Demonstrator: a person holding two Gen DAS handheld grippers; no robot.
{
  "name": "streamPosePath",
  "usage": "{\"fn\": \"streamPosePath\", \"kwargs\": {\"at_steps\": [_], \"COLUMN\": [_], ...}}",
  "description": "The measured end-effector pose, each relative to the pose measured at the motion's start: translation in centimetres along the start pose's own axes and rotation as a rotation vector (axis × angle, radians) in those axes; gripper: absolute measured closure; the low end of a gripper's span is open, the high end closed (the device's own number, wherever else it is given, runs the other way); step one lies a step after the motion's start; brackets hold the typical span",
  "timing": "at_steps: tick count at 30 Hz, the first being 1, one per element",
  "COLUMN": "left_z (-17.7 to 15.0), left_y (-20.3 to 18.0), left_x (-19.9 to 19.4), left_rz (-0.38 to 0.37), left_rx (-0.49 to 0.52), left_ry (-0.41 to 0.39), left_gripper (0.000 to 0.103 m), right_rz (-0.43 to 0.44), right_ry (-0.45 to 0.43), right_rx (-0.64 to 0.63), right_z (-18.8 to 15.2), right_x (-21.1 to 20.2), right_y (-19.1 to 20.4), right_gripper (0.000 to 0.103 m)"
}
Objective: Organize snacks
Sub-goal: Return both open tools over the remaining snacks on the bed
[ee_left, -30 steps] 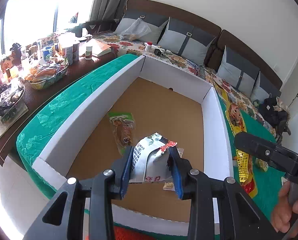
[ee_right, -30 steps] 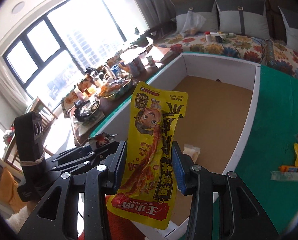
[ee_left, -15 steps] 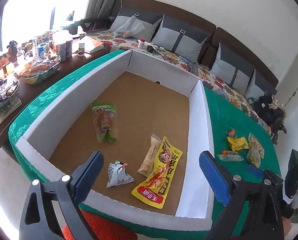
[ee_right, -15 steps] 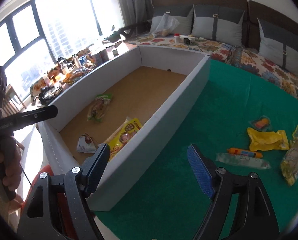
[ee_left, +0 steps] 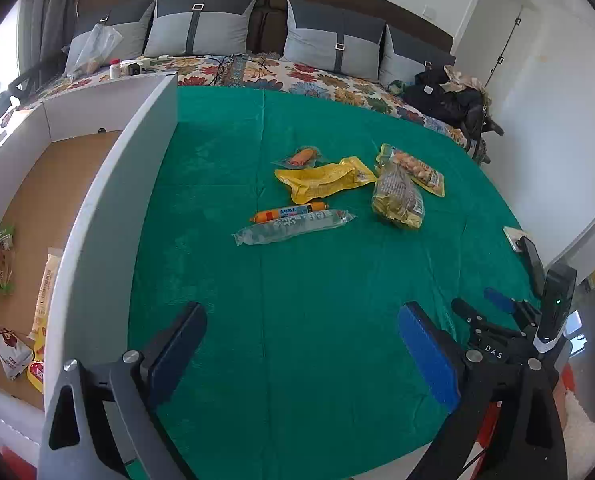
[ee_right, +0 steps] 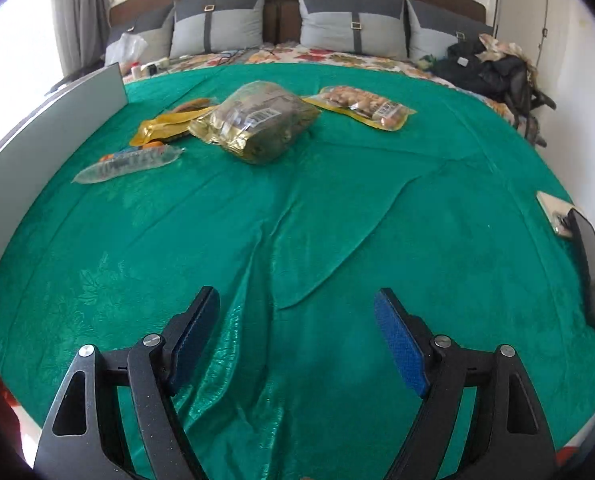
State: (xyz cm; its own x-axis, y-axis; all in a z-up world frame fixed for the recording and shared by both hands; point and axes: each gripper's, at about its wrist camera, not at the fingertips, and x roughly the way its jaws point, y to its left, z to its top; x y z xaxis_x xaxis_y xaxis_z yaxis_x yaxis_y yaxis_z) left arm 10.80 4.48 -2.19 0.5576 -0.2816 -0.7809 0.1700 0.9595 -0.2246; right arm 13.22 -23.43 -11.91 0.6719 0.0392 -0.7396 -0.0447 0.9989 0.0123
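From the left wrist camera, your left gripper (ee_left: 301, 354) hangs wide apart and empty over the green cloth (ee_left: 225, 320). The box (ee_left: 109, 216) stands just to its left, with four packets already lying on its cardboard floor. The remaining snacks sit well ahead of the fingers: a clear long sleeve (ee_left: 293, 228) nearest, an orange sausage stick (ee_left: 287, 213) touching it on the far side, then a yellow pouch (ee_left: 325, 178), a small sausage pack (ee_left: 303, 156) beyond that, and a bulging gold bag (ee_left: 397, 198) ahead to the right with a nut packet (ee_left: 413, 168) behind it. Your right gripper (ee_left: 497, 302) shows low at the right, also spread.

From the right wrist camera, your right gripper (ee_right: 297, 340) is wide and holds nothing, hovering over a rumpled fold in the cloth (ee_right: 337, 220). The gold bag (ee_right: 257, 122) lies ahead and slightly left, the nut packet (ee_right: 363, 108) ahead and slightly right, the sleeve (ee_right: 129, 164) far left beside the box wall (ee_right: 37, 152).

Watch the crowding (several packets touch or overlap): closing on the stick may drag the sleeve along. A low approach could pinch the loose cloth and tug everything. The puffy bag may squirt out of a shallow bite, and the phone (ee_right: 589, 268) lying off to the right sits within reach of a careless swing.
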Motion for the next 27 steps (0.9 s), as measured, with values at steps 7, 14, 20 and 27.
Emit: {"fn": "streamPosePath", "kwargs": {"at_steps": [7, 14, 20, 27], "left_z": [-0.5, -1.1, -1.3, -1.2], "left_y": [-1.6, -1.4, -1.1, -1.0], "left_x": [9.1, 11.8, 11.8, 11.9], "left_rz": [0.115, 0.209, 0.196, 0.197], "left_rx": [0.045, 0.090, 0.096, 0.097], "left_ry": [0.095, 0.054, 0.018, 0.017], "left_gripper": [0.007, 0.000, 0.000, 0.000], "right_rz": [-0.083, -0.045, -0.056, -0.109], "right_ry": [-0.055, -0.033, 0.005, 0.027], "right_rx": [-0.023, 0.153, 0.203, 0.135], "right_z": [0.7, 1.0, 0.9, 1.0], "right_x": [0.4, 1.2, 2.1, 2.6], "right_y": [-2.8, -7.2, -8.7, -7.5], "right_gripper": [0.021, 0.021, 0.021, 0.017]}}
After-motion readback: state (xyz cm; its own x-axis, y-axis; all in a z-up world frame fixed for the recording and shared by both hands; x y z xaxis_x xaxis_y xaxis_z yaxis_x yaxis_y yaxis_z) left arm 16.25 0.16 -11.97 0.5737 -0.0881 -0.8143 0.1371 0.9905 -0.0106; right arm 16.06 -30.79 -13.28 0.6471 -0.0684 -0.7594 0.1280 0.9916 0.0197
